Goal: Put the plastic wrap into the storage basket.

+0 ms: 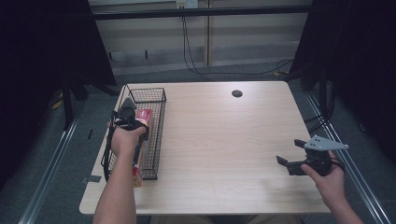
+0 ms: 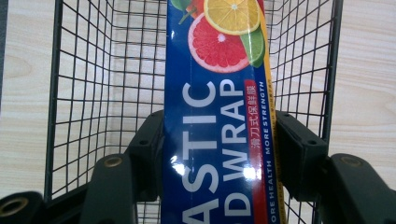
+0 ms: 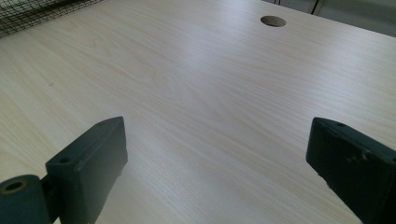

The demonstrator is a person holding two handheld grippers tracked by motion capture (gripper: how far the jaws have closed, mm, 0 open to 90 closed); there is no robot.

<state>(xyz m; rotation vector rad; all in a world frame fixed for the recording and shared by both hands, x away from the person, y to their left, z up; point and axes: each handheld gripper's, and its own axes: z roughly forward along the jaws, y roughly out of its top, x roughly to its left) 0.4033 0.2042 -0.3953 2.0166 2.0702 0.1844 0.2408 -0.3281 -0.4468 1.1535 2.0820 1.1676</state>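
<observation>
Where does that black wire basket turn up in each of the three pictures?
High view: the black wire basket lies along the table's left edge, lengthwise, beside the left hand.
Left gripper view: its mesh walls rise on both sides of the blue plastic wrap box.
Right gripper view: a strip of mesh at the top left corner.
Shared landmark: the round dark hole in the light wooden tabletop, seen in the high and right gripper views.
</observation>
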